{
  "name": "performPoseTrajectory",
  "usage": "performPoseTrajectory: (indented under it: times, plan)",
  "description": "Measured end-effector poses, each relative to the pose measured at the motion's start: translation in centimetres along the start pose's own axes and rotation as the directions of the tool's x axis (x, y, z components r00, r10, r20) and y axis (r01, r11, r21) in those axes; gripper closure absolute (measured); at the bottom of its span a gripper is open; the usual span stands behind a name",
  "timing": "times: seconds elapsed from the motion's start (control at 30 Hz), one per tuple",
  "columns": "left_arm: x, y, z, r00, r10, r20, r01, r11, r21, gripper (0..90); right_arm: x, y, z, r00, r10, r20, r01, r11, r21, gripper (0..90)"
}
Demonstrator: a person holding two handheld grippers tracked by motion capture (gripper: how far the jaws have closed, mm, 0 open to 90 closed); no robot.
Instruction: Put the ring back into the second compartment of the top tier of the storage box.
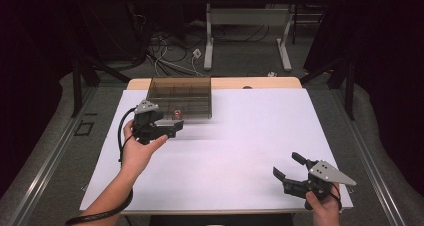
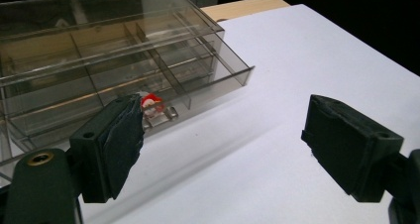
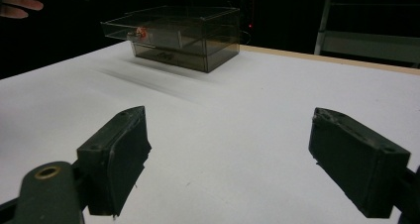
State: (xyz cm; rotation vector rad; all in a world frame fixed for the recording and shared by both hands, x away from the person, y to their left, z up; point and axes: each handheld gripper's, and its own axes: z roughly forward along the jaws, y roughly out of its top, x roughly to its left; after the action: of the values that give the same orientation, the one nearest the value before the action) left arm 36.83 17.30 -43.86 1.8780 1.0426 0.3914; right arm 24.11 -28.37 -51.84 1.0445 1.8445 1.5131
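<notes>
A smoky clear plastic compartment box (image 1: pixel 180 97) stands at the back left of the white table top (image 1: pixel 240 146). On its front wall sits a small red and white piece (image 2: pixel 151 101) on a metal clasp. My left gripper (image 1: pixel 175 128) hovers just in front of that wall, open, nothing between its pads (image 2: pixel 119 149). In the left gripper view the box (image 2: pixel 114 50) is close, and the red piece lies just past the left pad. My right gripper (image 1: pixel 286 164) rests open near the front right edge, far from the box (image 3: pixel 183 33).
Wooden table edge (image 1: pixel 260 82) shows behind the white sheet. Beyond it are floor cables (image 1: pixel 165 56) and the legs of another table (image 1: pixel 209 41). Dark curtains flank both sides. Bare white surface stretches between the two grippers.
</notes>
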Motion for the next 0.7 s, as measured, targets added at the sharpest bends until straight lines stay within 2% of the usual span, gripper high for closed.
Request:
performPoseTrajectory:
  times: [0.4, 0.57, 0.7]
  plan:
    - [-1.1, -2.6, -1.4, 0.9992, -0.015, 0.037, 0.017, 0.9989, -0.044, 4.7, 0.0, 0.0, 0.0, 1.0000, 0.000, 0.000, 0.000, 1.000, 0.001, 14.9]
    - [-1.5, -4.0, -2.2, 0.9979, 0.006, 0.064, -0.002, 0.9979, -0.065, 0.4, 0.1, 0.0, -0.1, 1.0000, 0.003, 0.003, -0.003, 1.000, 0.005, 14.9]
    - [-1.7, -5.0, -2.6, 0.9979, 0.009, 0.063, -0.005, 0.9973, -0.073, 0.4, 0.1, 0.0, 0.0, 1.0000, 0.004, 0.002, -0.004, 1.000, 0.002, 14.9]
